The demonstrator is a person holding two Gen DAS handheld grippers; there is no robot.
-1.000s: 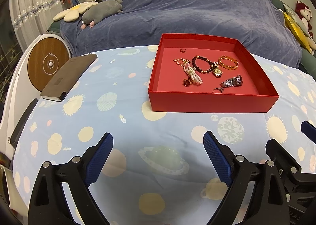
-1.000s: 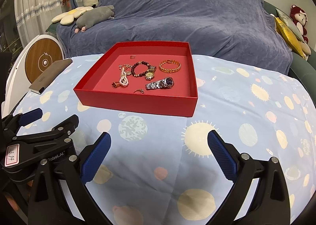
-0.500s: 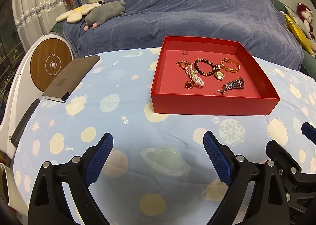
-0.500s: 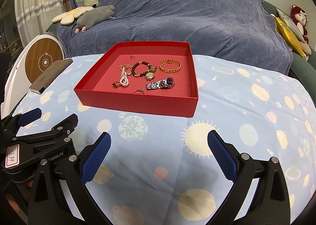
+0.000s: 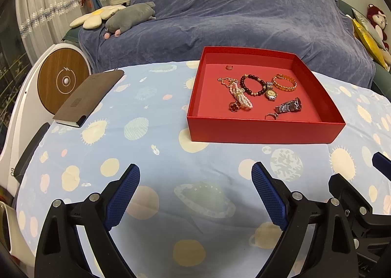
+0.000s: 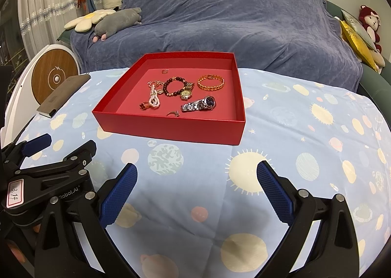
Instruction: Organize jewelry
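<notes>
Tray: I see the red tray (image 5: 264, 131) on the planet-print cloth (image 5: 156, 146), past both tools, with all the jewelry loose on its floor
Contents: silver watch (image 6: 199, 105) nearest the front right; gold-dial watch (image 6: 186, 92) touching the dark bead bracelet (image 6: 174, 86); gold chain bracelet (image 6: 210, 82) alone toward the back right; pearl strand (image 6: 154, 98) tangled with a fine gold chain at the left; one small ring (image 6: 173, 113) by the front wall, another ring (image 6: 165, 71) near the back wall
Handling, watches: I judge them the heaviest and stiffest pieces, slippery on the polished links; best pinched across the band, not the glass
Handling, beads and pearls: light, limp, likely to drag their neighbours along; I would take a single loop clear of the tangle
Handling, rings: tiny and flat on the floor, prone to skate away from the pads
Left gripper (image 5: 195, 192): jaws spread wide, nothing between them, low over the cloth and well short of the tray, aimed at its left half
Right gripper (image 6: 196, 186): jaws likewise spread and empty, beside the left tool, facing the tray's front right corner
Off to the left: a dark flat case (image 5: 89, 98) near the cloth's edge
</notes>
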